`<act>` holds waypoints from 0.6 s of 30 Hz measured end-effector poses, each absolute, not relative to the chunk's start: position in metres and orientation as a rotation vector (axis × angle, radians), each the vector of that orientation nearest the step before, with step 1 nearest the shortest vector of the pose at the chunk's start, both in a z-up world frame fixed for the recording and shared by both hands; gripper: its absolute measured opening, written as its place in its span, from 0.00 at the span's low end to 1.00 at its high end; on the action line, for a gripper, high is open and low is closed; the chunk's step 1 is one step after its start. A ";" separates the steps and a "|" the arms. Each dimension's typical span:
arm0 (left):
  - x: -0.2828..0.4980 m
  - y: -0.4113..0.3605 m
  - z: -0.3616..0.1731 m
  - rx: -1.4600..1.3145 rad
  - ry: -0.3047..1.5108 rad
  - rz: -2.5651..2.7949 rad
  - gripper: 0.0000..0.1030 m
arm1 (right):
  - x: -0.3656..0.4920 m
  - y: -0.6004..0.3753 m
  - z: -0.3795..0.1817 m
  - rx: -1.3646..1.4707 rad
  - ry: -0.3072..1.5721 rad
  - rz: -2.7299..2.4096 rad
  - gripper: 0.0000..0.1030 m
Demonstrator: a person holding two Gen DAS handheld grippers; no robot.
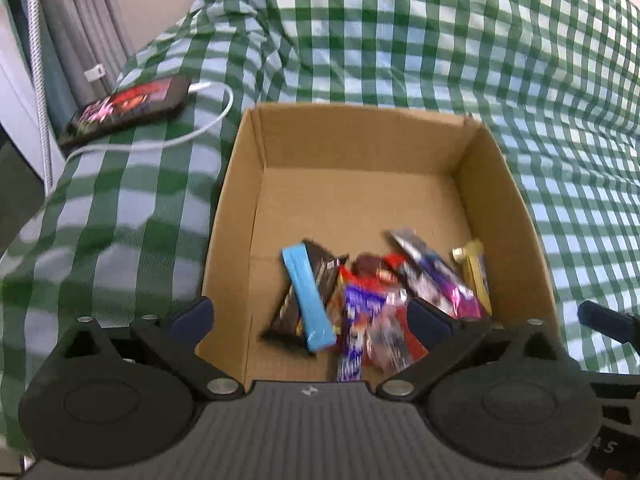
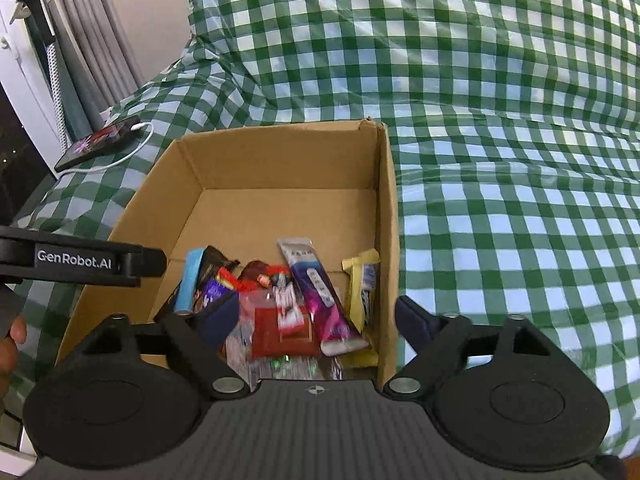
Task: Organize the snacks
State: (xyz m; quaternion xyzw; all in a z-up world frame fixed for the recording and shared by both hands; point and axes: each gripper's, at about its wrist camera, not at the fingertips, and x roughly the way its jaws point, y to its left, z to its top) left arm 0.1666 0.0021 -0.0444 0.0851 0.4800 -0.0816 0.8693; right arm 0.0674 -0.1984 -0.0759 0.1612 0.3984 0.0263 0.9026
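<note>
Snack packets [image 1: 360, 300] [image 2: 288, 304] lie heaped against the near wall of an open cardboard box [image 1: 240, 184] [image 2: 160, 192]: a light-blue bar [image 1: 308, 300] [image 2: 188, 280] at the left, a purple-and-silver pouch [image 1: 432, 276] [image 2: 320, 296] toward the right, a yellow packet [image 1: 476, 272] [image 2: 358, 284] by the right wall. The box rests on a green-and-white checked cloth [image 1: 400, 40] [image 2: 500, 160]. Left gripper [image 1: 310, 312] and right gripper [image 2: 312, 320] both hang above the near rim, jaws spread wide, holding nothing. A phone [image 1: 128, 108] [image 2: 100, 142] with a white cable [image 1: 192, 132] [image 2: 132, 148] lies at far left.
</note>
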 end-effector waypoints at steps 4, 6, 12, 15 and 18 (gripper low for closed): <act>0.140 0.006 -0.037 0.171 1.008 -0.159 1.00 | 0.041 -0.198 -0.070 0.338 0.813 0.054 0.90; 0.126 0.008 -0.034 0.168 1.011 -0.165 1.00 | 0.028 -0.195 -0.068 0.337 0.815 0.058 0.91; 0.082 0.012 -0.021 0.180 0.994 -0.177 1.00 | -0.011 -0.181 -0.059 0.304 0.791 0.068 0.94; 0.064 0.013 -0.017 0.185 0.980 -0.178 1.00 | -0.030 -0.176 -0.054 0.282 0.765 0.058 0.95; 0.047 0.015 -0.013 0.192 0.957 -0.173 1.00 | -0.046 -0.174 -0.051 0.268 0.749 0.050 0.96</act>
